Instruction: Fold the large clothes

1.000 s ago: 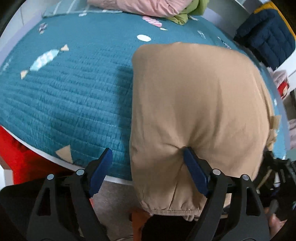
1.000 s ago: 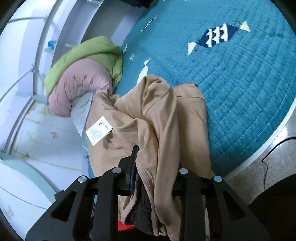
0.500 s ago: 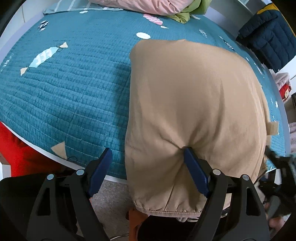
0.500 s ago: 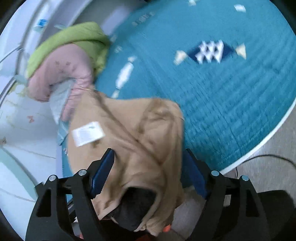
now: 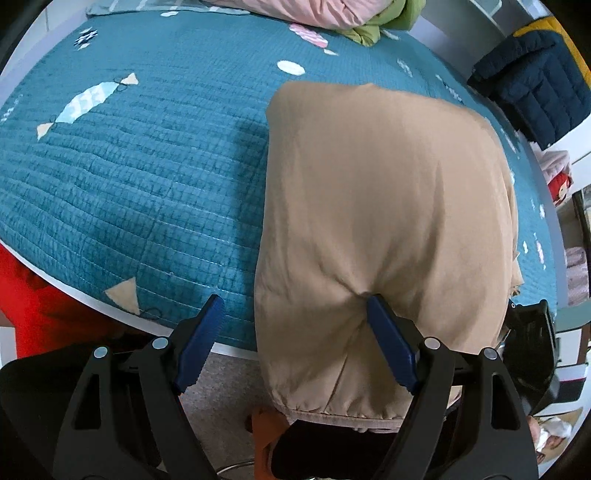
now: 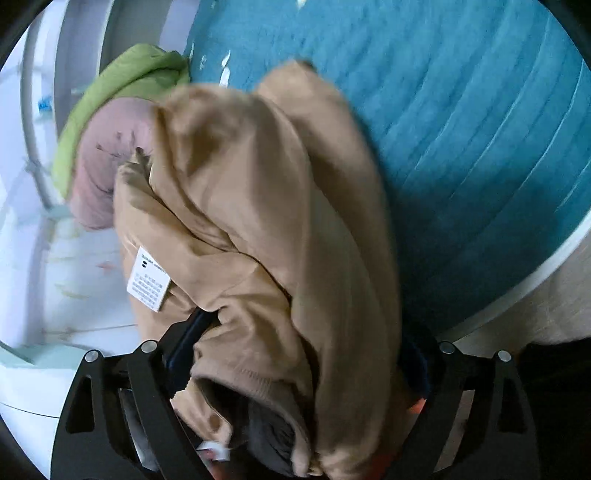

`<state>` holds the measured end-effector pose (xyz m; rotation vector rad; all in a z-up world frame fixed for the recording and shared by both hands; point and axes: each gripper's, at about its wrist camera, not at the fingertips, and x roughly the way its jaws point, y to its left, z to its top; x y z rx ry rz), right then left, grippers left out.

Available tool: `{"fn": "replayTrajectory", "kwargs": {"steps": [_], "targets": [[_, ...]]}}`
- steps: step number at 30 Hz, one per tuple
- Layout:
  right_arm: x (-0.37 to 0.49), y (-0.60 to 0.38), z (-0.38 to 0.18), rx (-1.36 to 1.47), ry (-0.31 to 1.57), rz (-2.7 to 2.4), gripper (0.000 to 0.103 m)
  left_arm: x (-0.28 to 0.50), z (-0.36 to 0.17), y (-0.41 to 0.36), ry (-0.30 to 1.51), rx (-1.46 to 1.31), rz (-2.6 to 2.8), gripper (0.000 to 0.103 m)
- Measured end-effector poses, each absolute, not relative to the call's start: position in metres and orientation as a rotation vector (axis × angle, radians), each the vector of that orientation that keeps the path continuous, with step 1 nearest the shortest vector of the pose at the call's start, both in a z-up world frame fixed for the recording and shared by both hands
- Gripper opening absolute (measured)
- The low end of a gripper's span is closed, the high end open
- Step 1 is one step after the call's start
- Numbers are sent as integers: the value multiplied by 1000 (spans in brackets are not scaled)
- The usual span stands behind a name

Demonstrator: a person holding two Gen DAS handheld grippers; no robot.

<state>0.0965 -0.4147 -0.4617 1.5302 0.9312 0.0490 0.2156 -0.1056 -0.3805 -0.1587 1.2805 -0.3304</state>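
On the teal quilt (image 5: pixel 140 177) the tan garment (image 5: pixel 384 206) is laid flat, its hem overhanging the near edge. It is now released by the right gripper (image 6: pixel 303 369) (jaws opening); the left gripper (image 5: pixel 295 343) is kept wide.

— Where does the garment (image 5: pixel 384 206) lie?
— On the bed (image 5: pixel 155 177), at the centre and right of the left wrist frame, its lower hem hanging over the bed's near edge.
— And behind it?
— Rolled bedding (image 5: pixel 332 14) at the top edge; a padded jacket (image 5: pixel 535 96) at the upper right.
— In the right wrist frame?
— The garment is bunched at the centre, a label (image 6: pixel 147 284) on its left side, bedding at the upper left.
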Motion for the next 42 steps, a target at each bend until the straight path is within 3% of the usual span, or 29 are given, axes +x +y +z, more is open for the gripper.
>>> {"fn": "replayTrajectory", "kwargs": {"steps": [9, 15, 22, 34, 42], "targets": [[115, -384, -488, 1750, 889, 263, 87, 221, -379, -76, 1253, -269, -315, 80], [119, -381, -485, 1674, 899, 232, 88, 219, -381, -72, 1246, -301, -317, 82], [117, -384, -483, 1633, 891, 232, 87, 211, -408, -58, 1294, -524, -347, 85], [115, -386, -481, 1580, 897, 220, 77, 205, -440, -61, 1337, -898, -421, 88], [119, -385, -476, 1544, 900, 230, 75, 209, -440, -83, 1351, -867, -443, 88]]}}
